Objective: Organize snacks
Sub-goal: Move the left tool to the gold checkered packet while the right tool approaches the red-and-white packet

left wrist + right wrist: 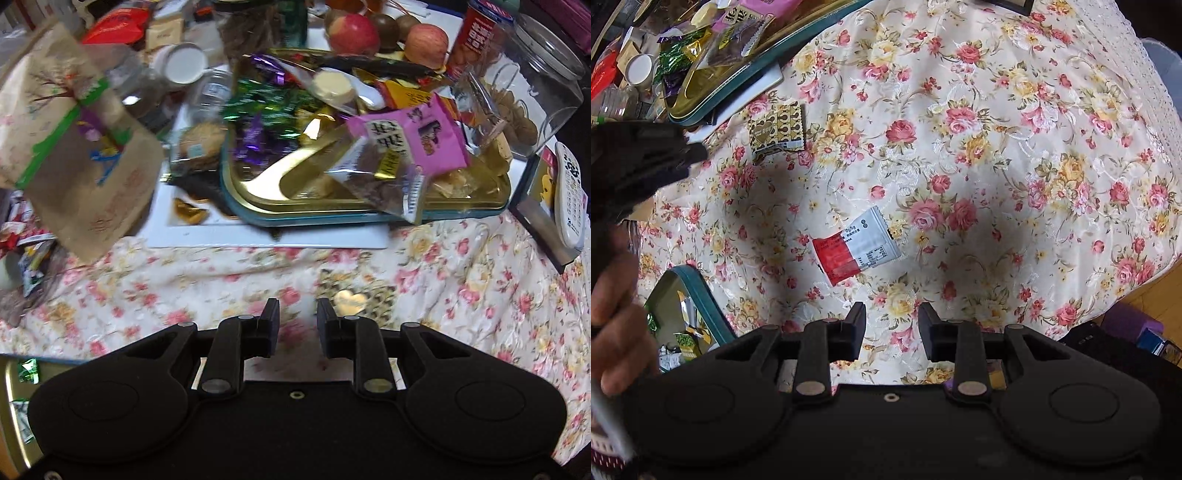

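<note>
Both tools, left [297,314] and right [891,317], hover spread (nothing pinched) over the floral tablecloth [997,147].

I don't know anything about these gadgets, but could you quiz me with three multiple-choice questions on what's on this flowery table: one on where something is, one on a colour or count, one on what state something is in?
1. Where does the red and white snack packet lie?
A. in the gold tray
B. on the floral tablecloth
C. in the glass jar

2. How many apples show behind the gold tray?
A. two
B. four
C. none

3. What state is the right gripper in?
A. shut on a packet
B. open and empty
C. shut on a spoon

Answers: 1 B, it rests flat on bare cloth; 2 A, two red apples stand apart; 3 B, a gap shows cloth between its fingers.
</note>
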Available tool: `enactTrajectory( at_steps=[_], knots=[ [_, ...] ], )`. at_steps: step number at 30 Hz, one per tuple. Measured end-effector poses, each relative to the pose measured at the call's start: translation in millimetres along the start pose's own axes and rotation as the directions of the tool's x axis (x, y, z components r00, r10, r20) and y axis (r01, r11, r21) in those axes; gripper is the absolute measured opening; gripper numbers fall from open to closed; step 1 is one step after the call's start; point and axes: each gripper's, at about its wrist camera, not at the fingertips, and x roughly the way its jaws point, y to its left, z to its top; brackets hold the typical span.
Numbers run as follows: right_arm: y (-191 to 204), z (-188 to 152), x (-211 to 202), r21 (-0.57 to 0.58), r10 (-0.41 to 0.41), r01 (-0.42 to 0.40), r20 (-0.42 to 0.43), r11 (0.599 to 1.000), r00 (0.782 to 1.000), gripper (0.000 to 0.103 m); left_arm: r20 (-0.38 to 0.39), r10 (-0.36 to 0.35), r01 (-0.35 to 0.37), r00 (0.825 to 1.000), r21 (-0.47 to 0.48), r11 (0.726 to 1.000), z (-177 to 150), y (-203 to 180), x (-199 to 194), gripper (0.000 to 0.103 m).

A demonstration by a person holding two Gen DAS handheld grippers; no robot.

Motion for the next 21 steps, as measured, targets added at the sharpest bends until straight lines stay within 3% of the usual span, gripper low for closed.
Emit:
enactTrajectory(
  at_steps=[10,16,21],
  knots=[
    [-5.8,7.4,-2.4,0.014,-0.018,0.018,0.018,1.000,1.000,0.034,0.031,0.021,-0.024,0.999,0.105,0.994,16.3,-36.2,41.6,0.032],
    [-4.0,8.6,-4.2,0.006,-0.014,0.014,0.023,1.000,1.000,0.034,-0.055,0.022,-0.019,0.998,0.058,0.998,9.2,-16.6,56.9,0.032],
    [-0.2,6.6,-8.0,-0.011,-0.014,0.015,0.034,1.000,0.999,0.034,-0.126,0.029,-0.023,0.992,0.045,0.999,-15.1,5.9,56.3,0.032]
  ],
)
